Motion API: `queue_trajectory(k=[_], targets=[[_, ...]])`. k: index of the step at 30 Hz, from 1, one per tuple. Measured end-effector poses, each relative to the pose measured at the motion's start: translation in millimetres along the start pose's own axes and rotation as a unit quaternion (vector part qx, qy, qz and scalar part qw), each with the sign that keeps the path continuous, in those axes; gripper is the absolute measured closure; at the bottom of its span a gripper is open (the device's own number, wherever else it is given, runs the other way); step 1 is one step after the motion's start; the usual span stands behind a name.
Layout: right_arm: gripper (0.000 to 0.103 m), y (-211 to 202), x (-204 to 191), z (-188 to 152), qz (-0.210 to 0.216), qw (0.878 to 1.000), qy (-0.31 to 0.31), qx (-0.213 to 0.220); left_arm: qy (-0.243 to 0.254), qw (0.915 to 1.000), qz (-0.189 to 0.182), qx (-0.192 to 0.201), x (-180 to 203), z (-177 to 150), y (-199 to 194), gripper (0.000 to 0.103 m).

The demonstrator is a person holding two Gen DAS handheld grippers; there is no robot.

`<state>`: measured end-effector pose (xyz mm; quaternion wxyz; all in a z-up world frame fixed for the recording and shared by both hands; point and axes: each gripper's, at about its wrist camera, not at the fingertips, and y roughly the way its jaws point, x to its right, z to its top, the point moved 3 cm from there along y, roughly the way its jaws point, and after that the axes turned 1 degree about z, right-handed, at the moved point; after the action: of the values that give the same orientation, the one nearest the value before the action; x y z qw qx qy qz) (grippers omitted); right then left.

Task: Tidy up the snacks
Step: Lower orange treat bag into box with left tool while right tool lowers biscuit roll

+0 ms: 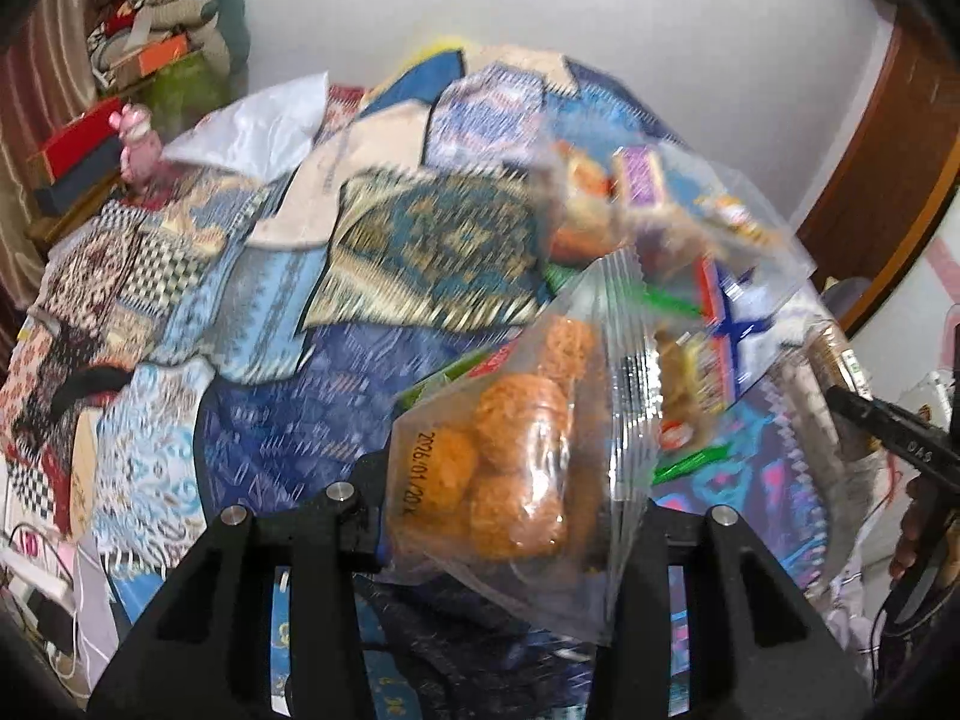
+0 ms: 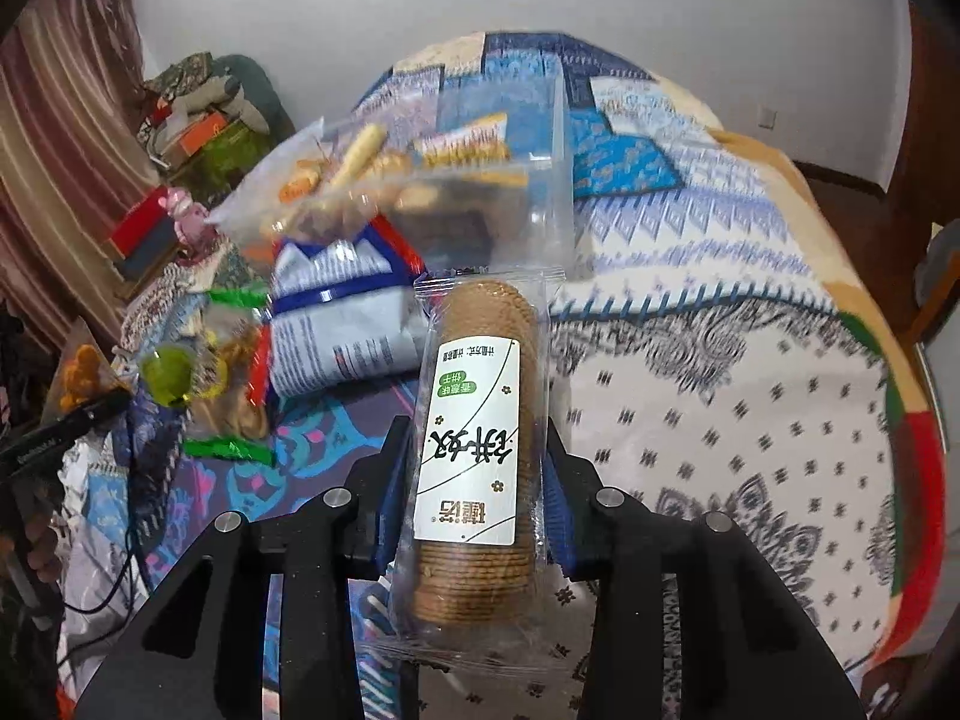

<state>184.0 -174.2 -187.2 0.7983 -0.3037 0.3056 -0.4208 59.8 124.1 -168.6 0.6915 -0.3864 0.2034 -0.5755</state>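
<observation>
My left gripper point(image 1: 510, 510) is shut on a clear pack of orange round snacks point(image 1: 516, 468), held above the bed beside a clear zip bag point(image 1: 672, 228) that holds mixed snacks. My right gripper point(image 2: 474, 480) is shut on a clear sleeve of brown round biscuits point(image 2: 474, 438) with a white label, held upright over the bedspread. In the right wrist view the zip bag point(image 2: 420, 192) hangs ahead to the left, above a blue and white snack packet point(image 2: 342, 312) and loose sweets point(image 2: 222, 372). The left gripper's tip point(image 2: 66, 420) shows at the left edge there.
A patterned patchwork bedspread point(image 2: 750, 360) covers the bed. A shelf with boxes, a pink toy point(image 1: 138, 138) and piled cushions point(image 1: 174, 24) stands at the far left by a curtain. A wooden door point(image 1: 888, 180) is at the right. Cables point(image 1: 48, 588) lie at the lower left.
</observation>
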Motion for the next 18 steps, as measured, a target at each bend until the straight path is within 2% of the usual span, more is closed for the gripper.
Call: queue_trajectory(k=[9, 18], targets=[[0.067, -24.9, -9.2, 45.4, 0.007, 0.998, -0.013, 0.062, 0.025, 0.9969, -0.036, 0.066, 35.3, 55.5, -24.7, 0.063], [0.067, -17.2, -21.2, 94.7, 0.006, 0.995, -0.031, 0.097, 0.034, 0.9938, -0.046, 0.096, 64.5, 116.1, -0.3, 0.063]])
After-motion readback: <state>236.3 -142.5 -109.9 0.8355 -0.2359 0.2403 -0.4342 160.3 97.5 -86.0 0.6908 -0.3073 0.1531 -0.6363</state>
